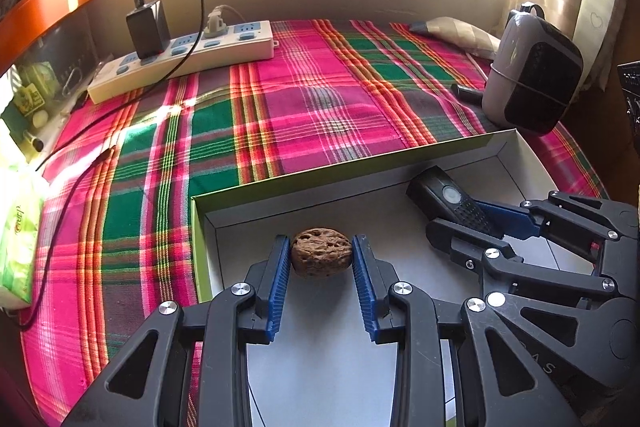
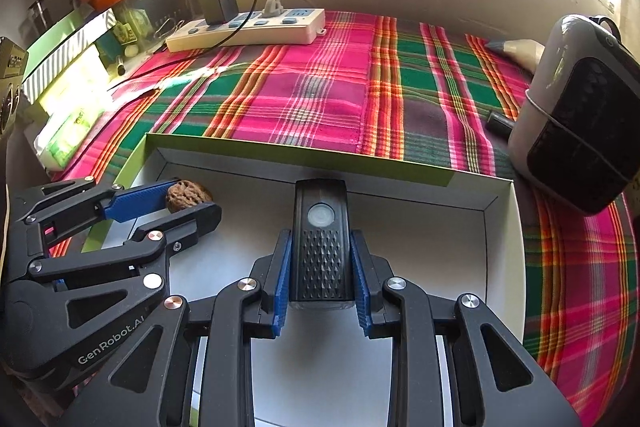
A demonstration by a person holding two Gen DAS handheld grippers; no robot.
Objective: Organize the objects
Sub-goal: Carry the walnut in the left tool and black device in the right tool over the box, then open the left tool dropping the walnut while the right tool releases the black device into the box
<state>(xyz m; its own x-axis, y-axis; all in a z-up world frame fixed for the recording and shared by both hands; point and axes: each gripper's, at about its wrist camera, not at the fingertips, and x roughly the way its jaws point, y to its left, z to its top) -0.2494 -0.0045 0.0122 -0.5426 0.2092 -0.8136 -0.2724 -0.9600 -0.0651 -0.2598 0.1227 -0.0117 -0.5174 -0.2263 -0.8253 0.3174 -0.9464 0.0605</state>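
While gripped: walnut [image 1: 321, 252], flashlight [image 2: 321, 247].

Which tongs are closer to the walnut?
Left. The left tongs have the walnut between their fingers; the right tongs sit farther right in the box, gripping the black flashlight.

The left gripper [image 1: 321, 254] rises from the bottom centre of its own wrist view, its blue-padded jaws closed against the two sides of a walnut [image 1: 321, 253]. The right gripper [image 2: 321, 259] sits at the bottom centre of its view, jaws clamped on a black flashlight [image 2: 320, 239]. In each view the other gripper reaches in from the lower side edge.
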